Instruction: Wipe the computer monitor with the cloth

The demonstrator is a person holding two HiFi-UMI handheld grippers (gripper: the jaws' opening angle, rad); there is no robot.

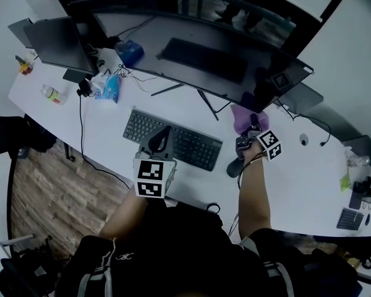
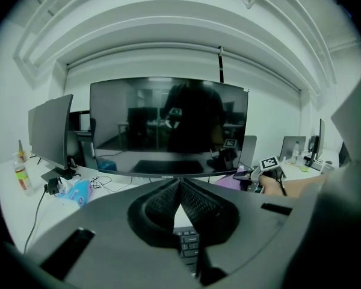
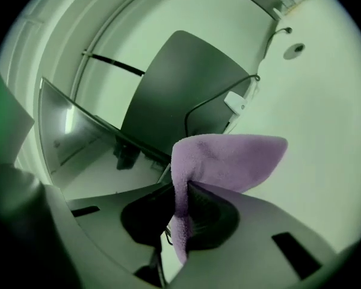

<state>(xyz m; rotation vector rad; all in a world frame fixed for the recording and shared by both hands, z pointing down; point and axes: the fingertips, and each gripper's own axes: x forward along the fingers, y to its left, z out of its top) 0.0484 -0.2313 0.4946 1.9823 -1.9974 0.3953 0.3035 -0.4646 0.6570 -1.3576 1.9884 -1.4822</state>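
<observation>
The big dark computer monitor (image 1: 198, 51) stands at the back of the white desk (image 1: 297, 184); the left gripper view shows its whole screen (image 2: 168, 125) head-on. My right gripper (image 1: 252, 130) is near the screen's lower right corner, shut on a purple cloth (image 1: 246, 116). In the right gripper view the cloth (image 3: 228, 158) is pinched between the jaws and flops out to the right, with the monitor's edge (image 3: 78, 131) at left. My left gripper (image 1: 164, 138) hovers over the keyboard (image 1: 191, 146), jaws shut with nothing between them (image 2: 180, 184).
A second monitor (image 1: 59, 42) stands at the far left, with a tissue pack (image 1: 108, 86), a small bottle (image 1: 51, 94) and cables near it. A mouse (image 1: 234, 166) lies right of the keyboard. An open laptop (image 1: 303, 96) sits behind the right gripper.
</observation>
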